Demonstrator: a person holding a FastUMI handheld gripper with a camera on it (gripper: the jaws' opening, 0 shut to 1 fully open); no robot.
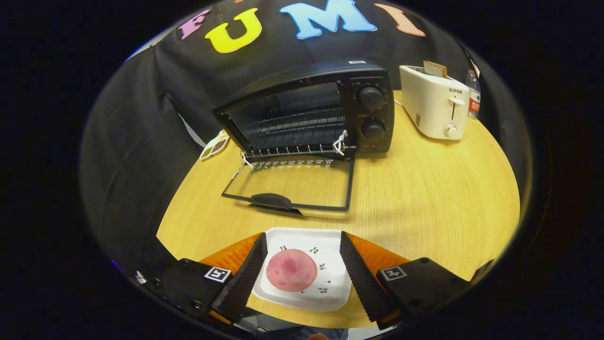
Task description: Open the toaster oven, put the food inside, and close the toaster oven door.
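1. Right up close, the gripper [302, 245] has its two fingers spread wide, one on each side of a white square plate [330, 295]. Whether either finger actually touches the plate's edge I cannot tell; it does not look clamped.

2. On that plate lies the food, a round pink slice [291, 270], sitting toward the left finger [245, 278]. Small cherry prints dot the plate between the slice and the right finger [361, 278].

3. The plate rests flat on the wooden table [424, 198], near its front edge. Light grain, pale honey colour.

4. Just ahead of the fingertips lies a strip of bare table, then the toaster oven door [290, 184], folded all the way down and lying nearly flat. Its glass pane shows the wood beneath, and its dark handle [271, 200] points back toward the plate.

5. Behind the door sits the toaster oven [368, 78] itself, black, its mouth open. A wire rack [297, 151] shows at the front of the cavity. Two round knobs are stacked on the panel at its right.

6. Off to the oven's right, well apart from it, stands a cream pop-up toaster [432, 106] with a slice of bread [435, 69] poking out of the top. A plastic bottle [473, 94] stands just behind it.

7. At the oven's left corner a small patterned card or packet [214, 145] lies on the table; too small to make out.

8. Farthest back, black cloth [137, 141] drapes around the table as the booth's wall.
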